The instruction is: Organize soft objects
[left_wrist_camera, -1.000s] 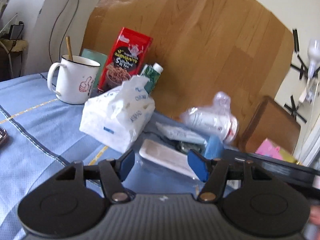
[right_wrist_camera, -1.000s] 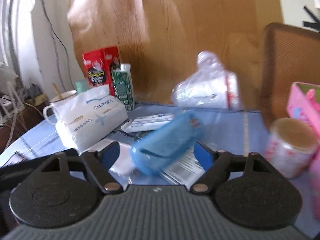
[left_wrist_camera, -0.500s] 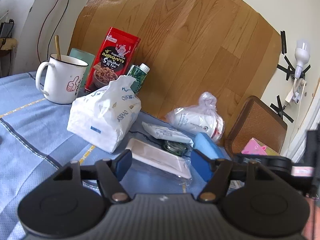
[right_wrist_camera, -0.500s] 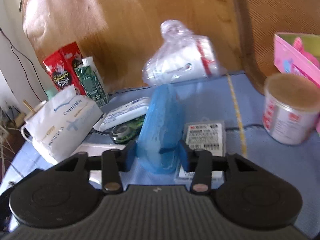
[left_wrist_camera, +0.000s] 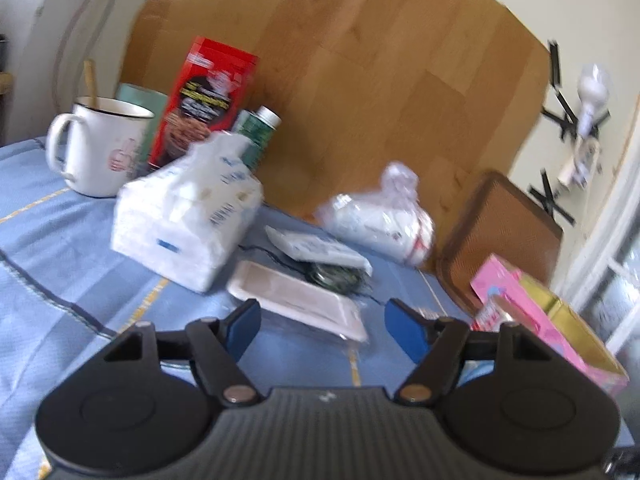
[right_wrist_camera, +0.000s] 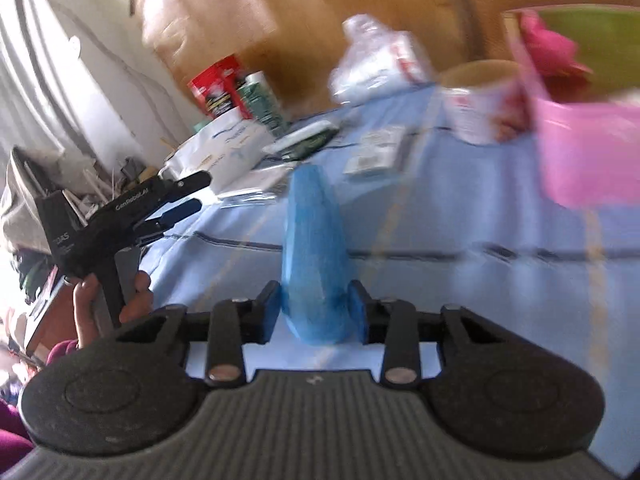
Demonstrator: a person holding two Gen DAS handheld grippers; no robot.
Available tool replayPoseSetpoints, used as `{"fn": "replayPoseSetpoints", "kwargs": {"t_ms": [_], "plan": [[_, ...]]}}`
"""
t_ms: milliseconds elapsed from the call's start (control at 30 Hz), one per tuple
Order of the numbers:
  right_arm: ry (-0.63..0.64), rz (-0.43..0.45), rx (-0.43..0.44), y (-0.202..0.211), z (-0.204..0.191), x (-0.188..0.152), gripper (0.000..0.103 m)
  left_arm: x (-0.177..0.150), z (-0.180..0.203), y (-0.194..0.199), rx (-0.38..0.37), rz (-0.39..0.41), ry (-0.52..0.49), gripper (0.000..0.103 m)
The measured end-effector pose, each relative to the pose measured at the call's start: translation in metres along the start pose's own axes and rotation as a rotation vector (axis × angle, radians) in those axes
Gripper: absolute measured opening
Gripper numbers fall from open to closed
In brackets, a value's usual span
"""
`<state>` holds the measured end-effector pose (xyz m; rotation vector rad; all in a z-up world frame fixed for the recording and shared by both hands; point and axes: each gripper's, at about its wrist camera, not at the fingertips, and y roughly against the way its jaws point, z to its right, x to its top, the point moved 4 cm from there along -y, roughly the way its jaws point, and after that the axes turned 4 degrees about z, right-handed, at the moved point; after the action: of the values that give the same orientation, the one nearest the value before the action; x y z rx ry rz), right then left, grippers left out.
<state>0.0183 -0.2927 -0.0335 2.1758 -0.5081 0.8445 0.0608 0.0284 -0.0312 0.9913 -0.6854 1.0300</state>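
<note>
Between the blue pads of the right tool (right_wrist_camera: 313,312) sits a soft blue pouch (right_wrist_camera: 312,256), pinched at its near end and lifted above the blue-clothed bench (right_wrist_camera: 460,236); its jaws have just been closing on it. Left tool (left_wrist_camera: 322,326) stands wide with nothing between, its jaws just opening, near a flat white packet (left_wrist_camera: 298,300).

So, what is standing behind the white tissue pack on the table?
Behind the tissue pack stand a red snack box and a green bottle, with a white mug beside them. The pack covers their lower parts, so their bases cannot be seen.
</note>
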Motion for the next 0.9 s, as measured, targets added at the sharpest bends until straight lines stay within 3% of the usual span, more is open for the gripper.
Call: {"fn": "replayPoseSetpoints", "kwargs": {"t_ms": [67, 167, 300, 367, 533, 633, 700, 733, 800, 900], "plan": [[-0.032, 0.078, -0.096, 0.020, 0.016, -0.003, 0.052, -0.003, 0.009, -0.002, -0.021, -0.033, -0.003, 0.070], [0.012, 0.138, -0.189, 0.033, 0.022, -0.005, 0.054, -0.012, 0.034, -0.003, -0.114, -0.109, 0.032, 0.071], [0.161, 0.156, -0.173, 0.028, 0.001, -0.012, 0.066, -0.028, 0.082, -0.011, -0.181, -0.252, -0.025, 0.075], [0.266, 0.148, -0.165, 0.019, -0.013, -0.017, 0.081, -0.039, 0.103, -0.016, -0.217, -0.323, -0.043, 0.075], [0.492, 0.119, -0.187, -0.005, -0.008, -0.009, 0.089, -0.063, 0.134, -0.025, -0.244, -0.453, -0.041, 0.075], [0.515, 0.036, -0.123, -0.015, 0.010, -0.003, 0.088, -0.071, 0.136, -0.033, -0.230, -0.486, -0.014, 0.075], [0.483, -0.011, -0.074, -0.023, 0.017, -0.005, 0.080, -0.072, 0.139, -0.037, -0.222, -0.467, -0.018, 0.070], [0.490, 0.014, -0.073, -0.023, 0.014, -0.006, 0.060, -0.072, 0.140, -0.039, -0.220, -0.461, -0.020, 0.067], [0.498, 0.023, -0.072, -0.022, 0.007, -0.010, 0.056, -0.069, 0.144, -0.041, -0.229, -0.463, -0.005, 0.063], [0.511, 0.108, -0.133, -0.012, 0.000, -0.015, 0.056, -0.056, 0.165, -0.042, -0.261, -0.438, -0.044, 0.061]]}}
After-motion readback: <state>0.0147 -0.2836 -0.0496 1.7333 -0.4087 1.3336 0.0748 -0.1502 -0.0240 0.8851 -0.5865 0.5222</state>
